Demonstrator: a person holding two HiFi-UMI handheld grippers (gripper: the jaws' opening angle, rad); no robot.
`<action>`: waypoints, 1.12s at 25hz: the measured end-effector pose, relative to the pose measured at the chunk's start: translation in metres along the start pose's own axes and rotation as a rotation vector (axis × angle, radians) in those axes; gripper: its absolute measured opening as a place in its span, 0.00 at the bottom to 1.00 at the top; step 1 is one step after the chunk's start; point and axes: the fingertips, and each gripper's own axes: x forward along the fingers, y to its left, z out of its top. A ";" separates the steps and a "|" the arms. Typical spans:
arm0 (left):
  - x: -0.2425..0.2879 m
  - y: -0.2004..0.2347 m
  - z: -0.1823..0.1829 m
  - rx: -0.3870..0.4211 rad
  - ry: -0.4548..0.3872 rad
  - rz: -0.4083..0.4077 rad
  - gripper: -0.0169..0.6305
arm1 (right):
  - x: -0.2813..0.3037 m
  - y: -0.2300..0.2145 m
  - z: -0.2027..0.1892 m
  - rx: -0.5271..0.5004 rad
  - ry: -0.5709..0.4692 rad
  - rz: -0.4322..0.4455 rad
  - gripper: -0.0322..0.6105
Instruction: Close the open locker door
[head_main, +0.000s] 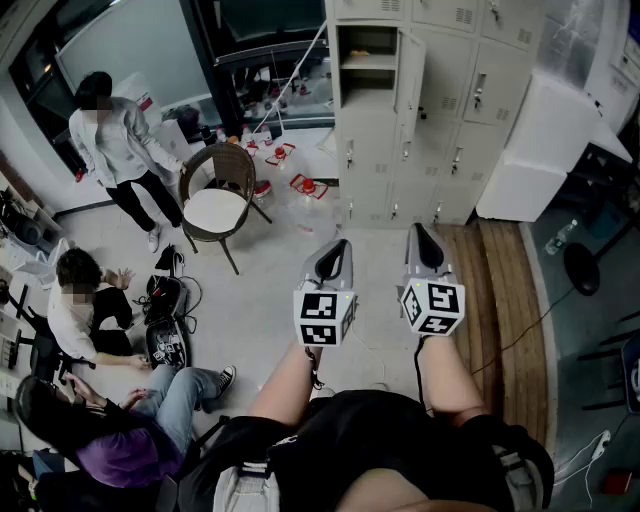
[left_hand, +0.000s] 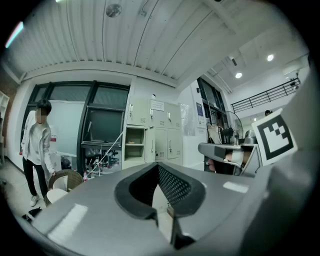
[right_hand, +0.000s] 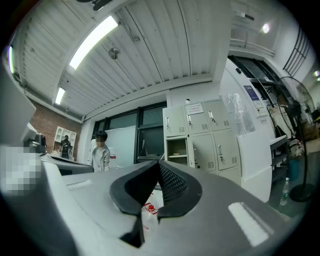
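While both arms extend forward side by side, left tongs and right tongs sit closed, empty.

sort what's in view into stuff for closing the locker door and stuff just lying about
For the job: open locker door, left gripper, right gripper, both shut and empty.
Lying about: wicker chair, red-capped bottles, white blocks.

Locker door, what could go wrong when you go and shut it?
1. The walk: red-capped bottles and a wicker chair sit on the floor before the lockers, so you might trip or kick them.
2. The push: the left tongs and right tongs are both shut and narrow, so a tip may slip off the open locker door.
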 end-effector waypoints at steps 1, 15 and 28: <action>-0.001 -0.001 0.000 0.004 -0.007 0.003 0.03 | -0.001 0.001 -0.001 0.001 0.002 0.004 0.07; 0.015 -0.024 0.008 0.027 -0.009 -0.009 0.03 | -0.009 -0.020 0.006 0.035 -0.042 0.002 0.07; 0.042 -0.050 -0.003 0.045 -0.015 0.028 0.03 | 0.005 -0.054 -0.003 -0.012 -0.042 0.033 0.07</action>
